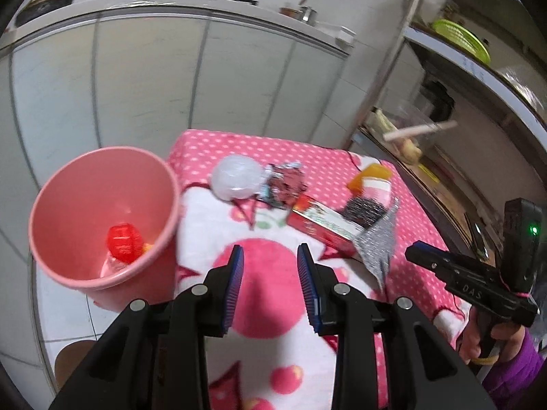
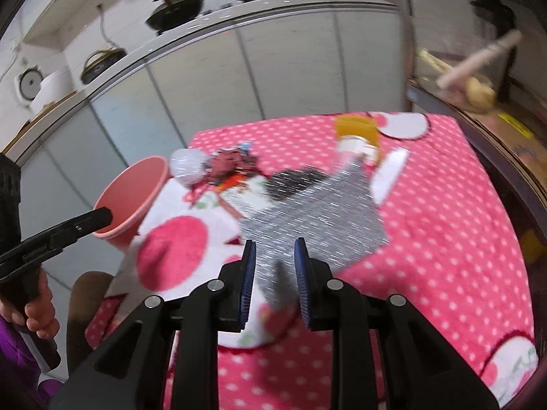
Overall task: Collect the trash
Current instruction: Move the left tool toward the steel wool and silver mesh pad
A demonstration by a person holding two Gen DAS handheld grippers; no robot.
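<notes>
Trash on pink dotted cloth, bin beside

Left wrist: trash pile (image 1: 307, 201) on cloth (image 1: 410, 266); pink bin (image 1: 68, 184) just left, red wrapper (image 1: 123, 242) inside. Left gripper (image 1: 270, 287) jaws apart, empty.

Right wrist: silver wrapper (image 2: 307, 218) before right gripper (image 2: 275, 280); jaws apart, nothing visibly clamped.

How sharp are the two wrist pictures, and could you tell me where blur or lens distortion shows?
Left wrist view: mostly sharp, with the pink bin and red box clear; the counter edge bows from the fisheye. Right wrist view: motion blur streaks the silver wrapper and white ball; its own fingers stay crisp.
</notes>
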